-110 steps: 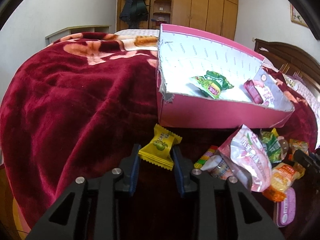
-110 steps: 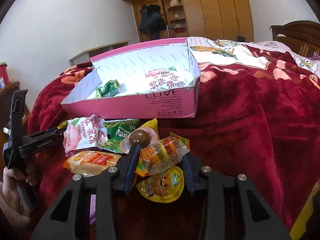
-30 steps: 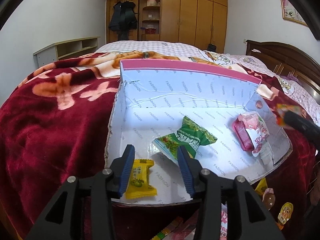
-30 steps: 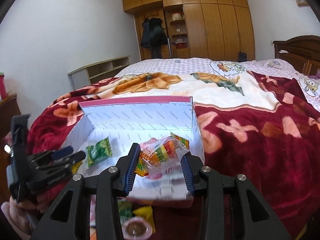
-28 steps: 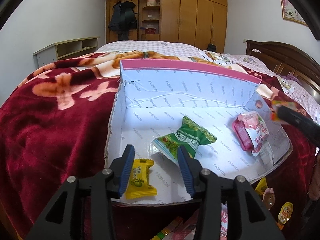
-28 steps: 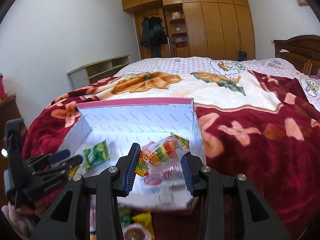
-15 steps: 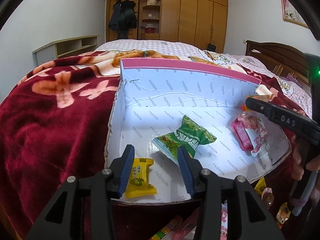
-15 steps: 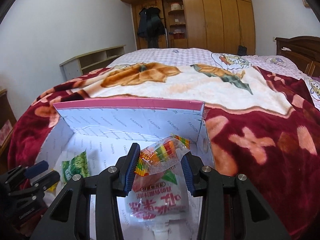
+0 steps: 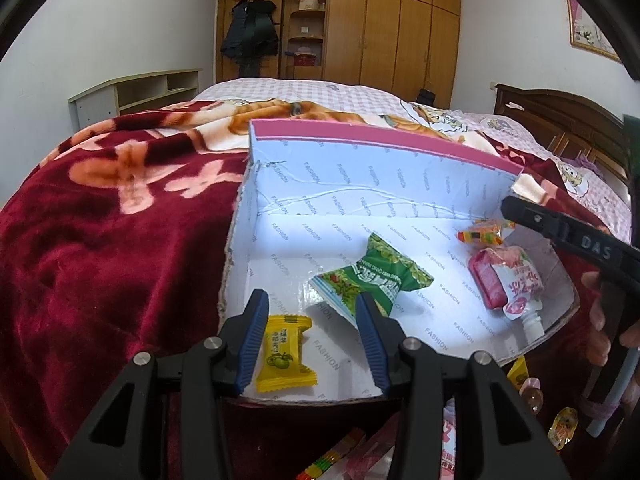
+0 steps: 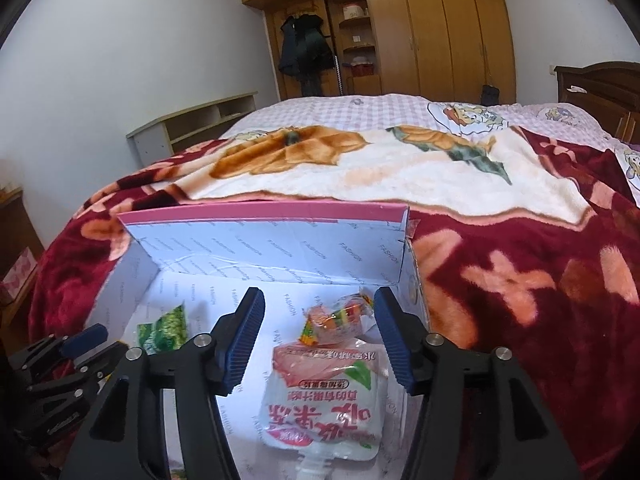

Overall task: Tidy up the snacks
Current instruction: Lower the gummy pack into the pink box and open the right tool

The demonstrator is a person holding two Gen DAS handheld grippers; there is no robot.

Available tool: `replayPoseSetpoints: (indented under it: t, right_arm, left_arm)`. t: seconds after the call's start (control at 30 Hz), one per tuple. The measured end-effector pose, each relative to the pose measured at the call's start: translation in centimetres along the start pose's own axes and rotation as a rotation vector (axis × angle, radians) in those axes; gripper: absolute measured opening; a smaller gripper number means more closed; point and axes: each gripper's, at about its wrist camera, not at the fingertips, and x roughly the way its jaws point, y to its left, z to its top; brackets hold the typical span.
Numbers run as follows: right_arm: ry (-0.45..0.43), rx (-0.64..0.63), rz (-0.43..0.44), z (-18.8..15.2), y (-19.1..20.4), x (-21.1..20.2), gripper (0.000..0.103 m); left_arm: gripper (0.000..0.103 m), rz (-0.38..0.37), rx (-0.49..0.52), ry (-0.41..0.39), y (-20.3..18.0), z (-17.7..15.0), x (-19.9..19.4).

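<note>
Four snacks in the pink box (image 9: 372,140) on the bed: yellow candy (image 9: 285,354), green packet (image 9: 370,280), pink pouch (image 9: 506,280), striped candy (image 9: 482,235); left gripper (image 9: 314,340) fingers apart, empty; right gripper (image 10: 318,334) opening, striped candy loose between.

Both fisheye views are evenly and brightly lit by soft daylight with no visible source, and dark vignetted corners ring each frame while the tall wooden wardrobe (image 9: 400,28) and walls bow outward. The white printed floor of the pink-rimmed cardboard box (image 9: 340,240) glares almost blown out, and the wrappers cast only faint shadows on it. The small striped orange candy packet (image 10: 340,320) is smeared by motion blur; the rest is sharp.
</note>
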Motion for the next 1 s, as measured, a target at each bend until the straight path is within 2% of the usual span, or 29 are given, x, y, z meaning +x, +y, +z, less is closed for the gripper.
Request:
replayPoseSetpoints:
  t: [0.3, 0.4, 0.57, 1.0]
  right_arm:
    - [-0.030, 0.018, 0.048, -0.9, 1.0, -3.6, 0.061]
    - [-0.035, 0.028, 0.050, -1.6, 1.1, -4.8, 0.061]
    - [-0.034, 0.042, 0.064, -2.9, 1.0, -6.7, 0.061]
    - [-0.015, 0.058, 0.055, -6.7, 1.1, -9.9, 0.062]
  left_arm:
    - [0.048, -0.015, -0.017, -0.019, 0.4, -0.2, -2.7]
    - [0.056, -0.031, -0.027, -0.029, 0.5, -0.5, -4.0]
    - [0.057, -0.043, -0.014, -0.036, 0.1, -1.1, -5.6]
    - [0.066, -0.107, 0.039, 0.007, -2.1, -3.4, -6.7]
